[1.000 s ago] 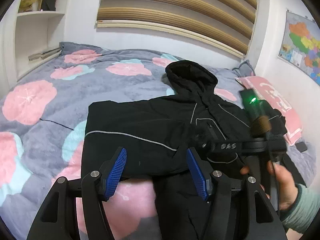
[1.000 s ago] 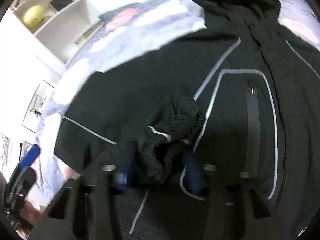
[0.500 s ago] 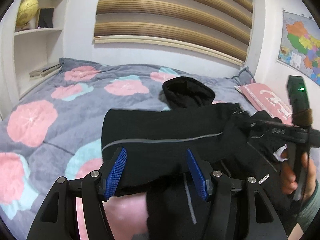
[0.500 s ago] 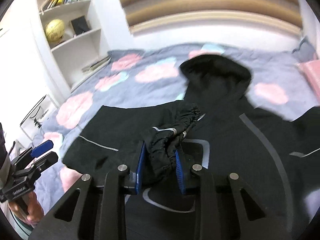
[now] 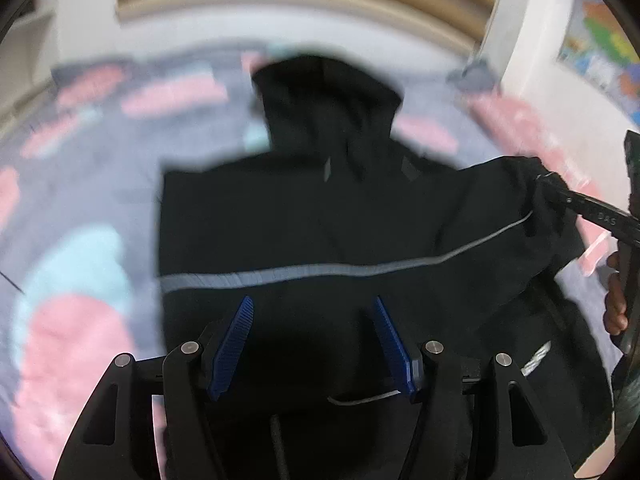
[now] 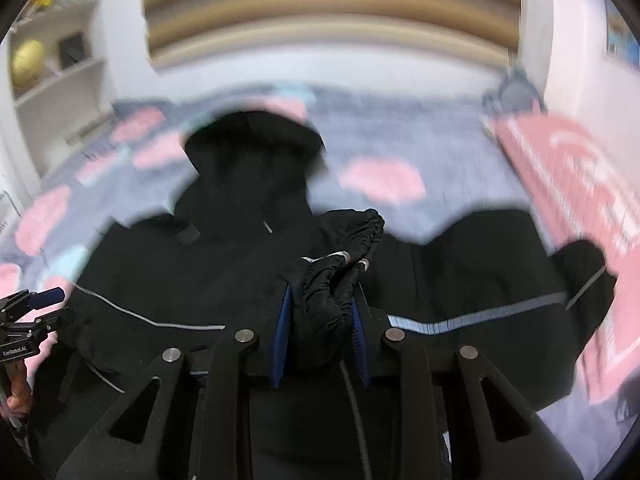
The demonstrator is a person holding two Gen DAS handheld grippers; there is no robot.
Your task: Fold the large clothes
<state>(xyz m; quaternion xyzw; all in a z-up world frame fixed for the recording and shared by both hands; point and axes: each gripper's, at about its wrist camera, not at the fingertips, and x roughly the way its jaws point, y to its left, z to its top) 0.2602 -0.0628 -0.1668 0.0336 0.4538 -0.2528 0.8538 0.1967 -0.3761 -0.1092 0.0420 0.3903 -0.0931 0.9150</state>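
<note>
Left wrist view: the left gripper hangs over the lower part of the black jacket, its blue pads standing well apart with only cloth beneath them, nothing pinched. The jacket lies across the bed, hood toward the headboard, its left edge a straight folded line with bare quilt beside it, so there is free room on that side. At the right edge the right gripper lifts the sleeve cuff up and outward, a hand on its handle. Half a second ago this camera saw the jacket farther off and lower in frame; now the cloth fills the middle, and the cuff is drawn further right. The picture is blurred, so finer creases probably cannot be read.

Right wrist view: the right gripper is clamped on the bunched cuff (elastic gathers show above the pads); its jaws have just been closing, with the cuff between them. Behind it the hood and body spread across the quilt, grey piping running either side. The left gripper shows at the left edge. A pink pillow lies close to the jacket's right side, leaving less room there. A shelf stands at the left wall, slatted headboard behind.
</note>
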